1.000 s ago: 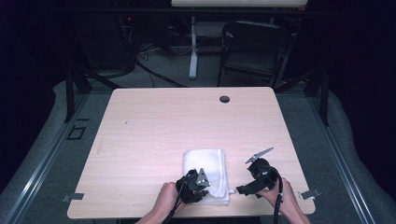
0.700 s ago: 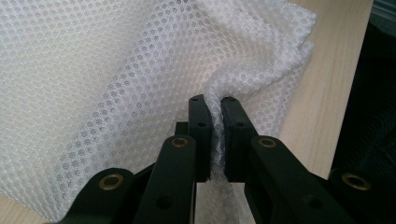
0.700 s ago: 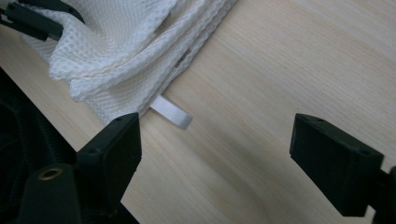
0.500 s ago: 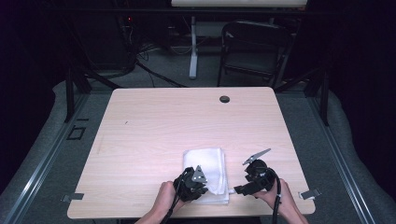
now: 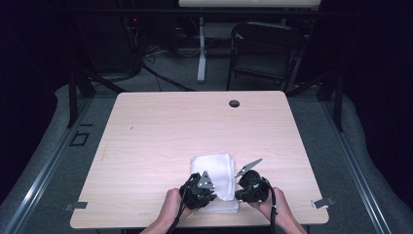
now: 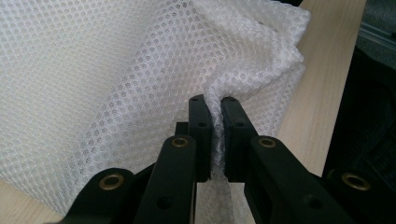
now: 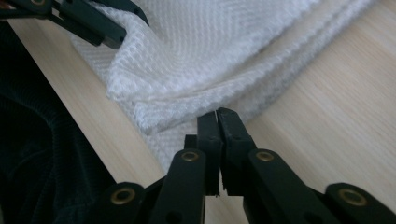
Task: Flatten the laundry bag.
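Observation:
A folded white mesh cloth (image 5: 213,168) lies near the table's front edge, between my two hands. My left gripper (image 5: 213,195) is at the cloth's near left corner. In the left gripper view, that gripper (image 6: 215,100) is shut on a raised fold of the cloth (image 6: 116,70). My right gripper (image 5: 237,194) is at the near right corner. Its jaws have just been closing, and in the right gripper view it (image 7: 216,113) stands shut at the cloth's (image 7: 210,46) edge, a thin white sliver pinched between the tips. The left gripper (image 7: 93,23) shows at top left there.
The light wooden table (image 5: 170,131) has a dark round hole (image 5: 234,103) near its far edge. Its front edge runs just behind both hands. A black chair (image 5: 263,48) and cables stand on the floor beyond the table.
My right gripper has slid left to the cloth's corner and its jaws have closed. The left gripper has stayed in place, holding the cloth.

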`<state>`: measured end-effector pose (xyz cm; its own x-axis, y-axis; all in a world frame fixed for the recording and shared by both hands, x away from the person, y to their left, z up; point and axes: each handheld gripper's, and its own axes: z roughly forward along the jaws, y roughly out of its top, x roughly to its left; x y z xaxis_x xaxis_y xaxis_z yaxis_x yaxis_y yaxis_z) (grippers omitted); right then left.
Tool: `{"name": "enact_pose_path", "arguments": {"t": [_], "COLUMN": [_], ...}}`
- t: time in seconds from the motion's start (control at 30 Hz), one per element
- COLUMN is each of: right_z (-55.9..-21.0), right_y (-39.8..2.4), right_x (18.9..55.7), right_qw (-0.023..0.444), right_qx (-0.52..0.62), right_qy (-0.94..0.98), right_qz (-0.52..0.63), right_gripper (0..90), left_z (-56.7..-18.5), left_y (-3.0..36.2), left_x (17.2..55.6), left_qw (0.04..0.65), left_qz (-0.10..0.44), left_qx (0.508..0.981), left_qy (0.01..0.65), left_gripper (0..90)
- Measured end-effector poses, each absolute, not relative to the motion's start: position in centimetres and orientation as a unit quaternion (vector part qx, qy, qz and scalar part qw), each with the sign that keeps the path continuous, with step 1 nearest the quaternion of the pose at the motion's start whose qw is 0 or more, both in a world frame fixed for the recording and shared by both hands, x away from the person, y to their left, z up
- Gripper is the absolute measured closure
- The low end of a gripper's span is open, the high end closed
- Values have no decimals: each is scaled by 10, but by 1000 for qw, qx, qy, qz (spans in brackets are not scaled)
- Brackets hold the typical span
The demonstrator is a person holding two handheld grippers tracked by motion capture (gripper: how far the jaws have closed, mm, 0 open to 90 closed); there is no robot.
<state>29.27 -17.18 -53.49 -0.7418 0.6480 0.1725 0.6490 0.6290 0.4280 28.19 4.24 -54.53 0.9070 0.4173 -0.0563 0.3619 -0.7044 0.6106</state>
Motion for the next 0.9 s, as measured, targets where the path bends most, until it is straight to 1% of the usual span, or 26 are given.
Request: {"name": "enact_pose_path", "arguments": {"t": [0.2, 0.3, 0.5, 0.53, 0.57, 0.63, 0.9], "right_z": [-548, -557, -559, -559, -559, -558, -558], "right_y": [-161, -159, -162, -161, -161, -160, -158], "right_x": [301, 304, 305, 304, 304, 303, 302], "right_qw": [0, 9, 21, 29, 16, 10, 7], "right_qx": [-368, -369, -383, -392, -382, -383, -384], "right_qy": [-898, -899, -890, -883, -891, -891, -892], "right_qz": [-241, -237, -248, -257, -244, -244, -239], "right_gripper": [900, 900, 900, 900, 900, 900, 900], "left_z": [-542, -540, -538, -537, -536, -533, -526], "left_y": [45, 46, 49, 49, 50, 52, 59], "left_x": [282, 281, 282, 282, 281, 280, 279], "left_qw": [328, 330, 332, 335, 337, 335, 347], "left_qz": [48, 54, 55, 57, 61, 62, 69], "left_qx": [918, 917, 916, 914, 913, 914, 906], "left_qy": [215, 215, 219, 223, 223, 221, 231], "left_gripper": [849, 849, 851, 851, 851, 851, 851]}}
